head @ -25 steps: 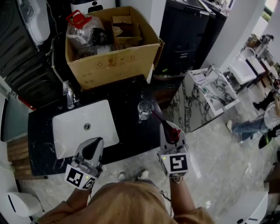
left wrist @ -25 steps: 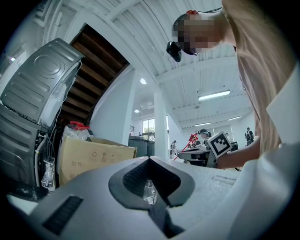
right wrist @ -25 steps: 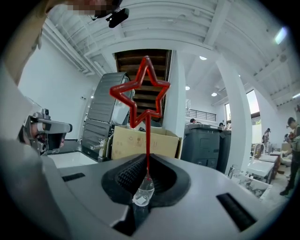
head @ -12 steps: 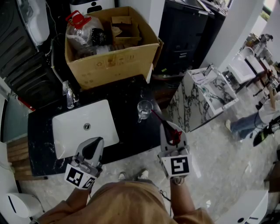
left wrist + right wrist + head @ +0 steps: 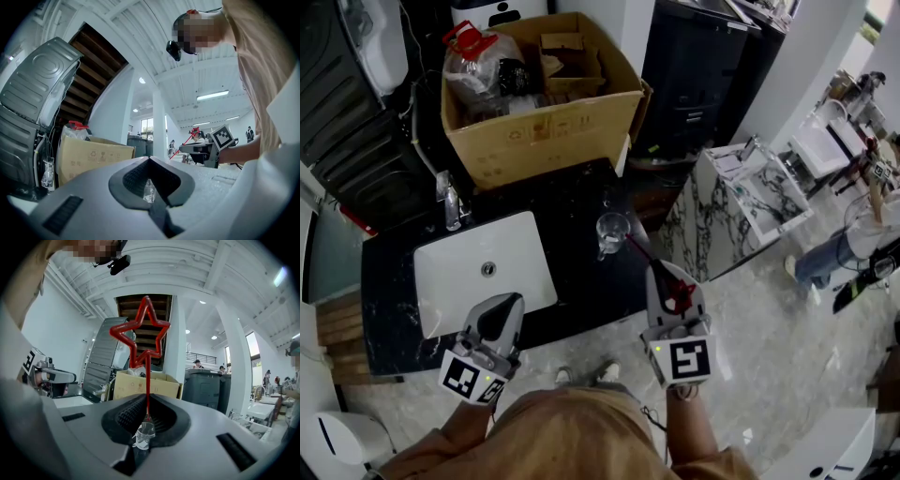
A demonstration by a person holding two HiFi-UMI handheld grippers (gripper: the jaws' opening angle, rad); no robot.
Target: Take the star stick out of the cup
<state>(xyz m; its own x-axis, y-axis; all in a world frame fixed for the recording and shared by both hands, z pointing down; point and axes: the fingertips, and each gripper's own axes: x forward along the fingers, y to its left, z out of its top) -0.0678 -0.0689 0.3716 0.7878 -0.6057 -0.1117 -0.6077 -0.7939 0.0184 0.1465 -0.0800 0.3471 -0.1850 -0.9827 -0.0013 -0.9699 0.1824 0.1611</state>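
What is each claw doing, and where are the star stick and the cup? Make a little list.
Right claw: shut on the thin red star-topped stick
Left claw: shut, holding nothing
Stick's lower end: at the small clear cup; can't tell whether it's out
Cup: upright on the black counter, right of the white sink

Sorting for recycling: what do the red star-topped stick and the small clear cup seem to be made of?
Red star-topped stick: probably plastic, glossy; thin, evenly coloured, highlights along the star outline. Small clear cup: glass or clear plastic, glossy; the dark counter shows through it, and the look doesn't settle which.
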